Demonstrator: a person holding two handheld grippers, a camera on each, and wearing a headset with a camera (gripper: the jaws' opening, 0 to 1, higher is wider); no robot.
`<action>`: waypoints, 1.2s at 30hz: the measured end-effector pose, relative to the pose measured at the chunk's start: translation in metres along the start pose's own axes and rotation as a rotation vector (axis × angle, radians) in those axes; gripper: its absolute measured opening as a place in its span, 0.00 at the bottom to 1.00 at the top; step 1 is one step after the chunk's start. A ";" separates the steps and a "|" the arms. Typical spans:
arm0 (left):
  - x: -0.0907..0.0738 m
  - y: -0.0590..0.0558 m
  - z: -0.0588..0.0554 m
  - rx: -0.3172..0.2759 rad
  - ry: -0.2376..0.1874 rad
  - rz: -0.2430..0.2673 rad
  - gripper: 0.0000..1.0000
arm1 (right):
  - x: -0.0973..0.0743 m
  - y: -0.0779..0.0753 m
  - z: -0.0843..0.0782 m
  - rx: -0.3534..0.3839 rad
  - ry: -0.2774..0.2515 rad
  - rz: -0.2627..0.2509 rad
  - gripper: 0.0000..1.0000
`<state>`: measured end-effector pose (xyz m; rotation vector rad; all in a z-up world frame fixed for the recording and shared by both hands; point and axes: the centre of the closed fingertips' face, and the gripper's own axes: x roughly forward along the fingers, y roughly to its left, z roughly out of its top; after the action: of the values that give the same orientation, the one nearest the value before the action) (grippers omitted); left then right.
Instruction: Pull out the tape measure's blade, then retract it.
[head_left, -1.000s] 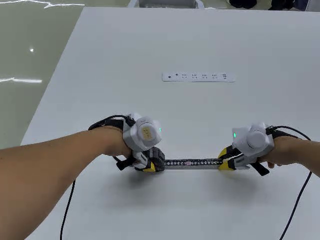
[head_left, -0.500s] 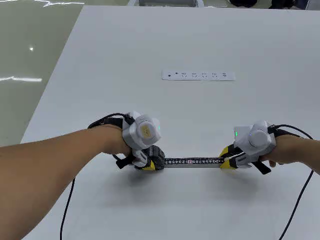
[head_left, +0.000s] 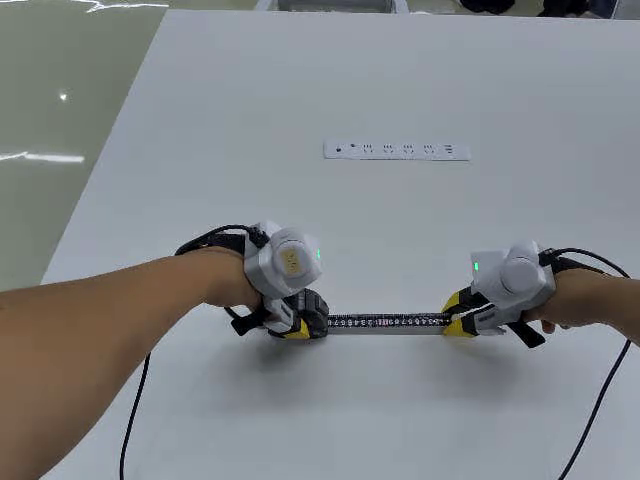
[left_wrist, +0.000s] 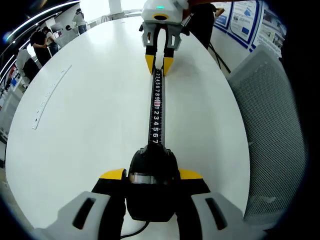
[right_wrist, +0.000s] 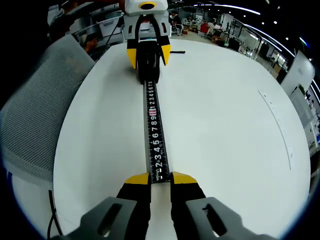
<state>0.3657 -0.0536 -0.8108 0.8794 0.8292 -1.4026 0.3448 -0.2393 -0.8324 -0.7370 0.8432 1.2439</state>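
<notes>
white workbench (head_left: 300, 80) with power strip (head_left: 397, 151), glossy pale-green floor (head_left: 60, 130) alongside

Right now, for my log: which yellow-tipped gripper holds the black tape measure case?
The left gripper: its jaws clamp the black tape measure case; the right gripper pinches only the tip of the numbered blade.

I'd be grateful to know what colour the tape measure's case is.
The case is black, clearest in the left gripper view.
</notes>
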 end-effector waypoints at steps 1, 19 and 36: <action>0.000 0.000 0.000 0.000 0.000 0.000 0.34 | 0.000 0.000 0.000 0.000 0.001 0.000 0.13; 0.001 0.001 0.000 -0.004 -0.001 0.001 0.34 | -0.003 -0.002 -0.007 -0.003 0.011 0.004 0.13; -0.001 0.000 0.000 -0.005 -0.002 0.002 0.34 | -0.006 -0.002 -0.012 0.006 0.019 0.007 0.13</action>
<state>0.3662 -0.0536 -0.8102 0.8740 0.8299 -1.3989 0.3439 -0.2530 -0.8330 -0.7428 0.8658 1.2412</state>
